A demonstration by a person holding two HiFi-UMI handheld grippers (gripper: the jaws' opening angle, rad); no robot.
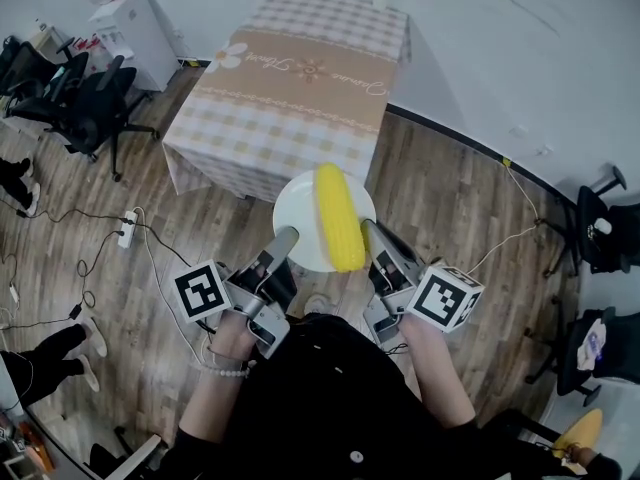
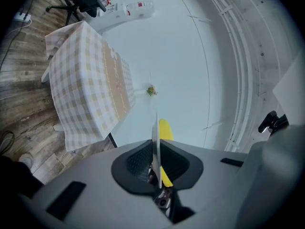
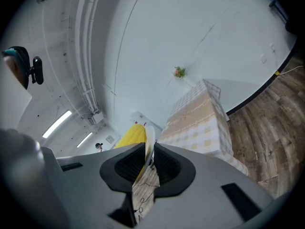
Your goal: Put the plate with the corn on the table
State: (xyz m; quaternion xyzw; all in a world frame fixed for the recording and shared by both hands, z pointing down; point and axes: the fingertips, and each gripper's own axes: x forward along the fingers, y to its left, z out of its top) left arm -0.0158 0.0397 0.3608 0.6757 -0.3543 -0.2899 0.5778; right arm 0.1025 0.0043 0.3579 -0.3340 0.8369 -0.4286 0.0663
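Head view: both forearms are drawn in close to the body, elbows bent, hands side by side in front of the black top. The left hand and right hand each point their tool forward and slightly inward. The left tongs meet the near-left rim of the white plate. The right tongs meet its near-right rim. The plate is carried in the air above the wooden floor, roughly level, just short of the near corner of the desk. The corn lies lengthwise on the plate, its near end over the rim between the two tongs.

Left gripper view: the jaws are closed on the plate rim, seen edge-on as a thin white line between the dark pads. The yellow cob shows just to the right of the rim. The checked cloth of the desk fills the upper left.

Right gripper view: the jaws are likewise clamped on the plate edge, with the cob to its left and the desk beyond on the right.

Only the gripper views show a small plant at the far end of the desk, by the wall. Only the head view shows the office chairs and a power strip on the floor at left.
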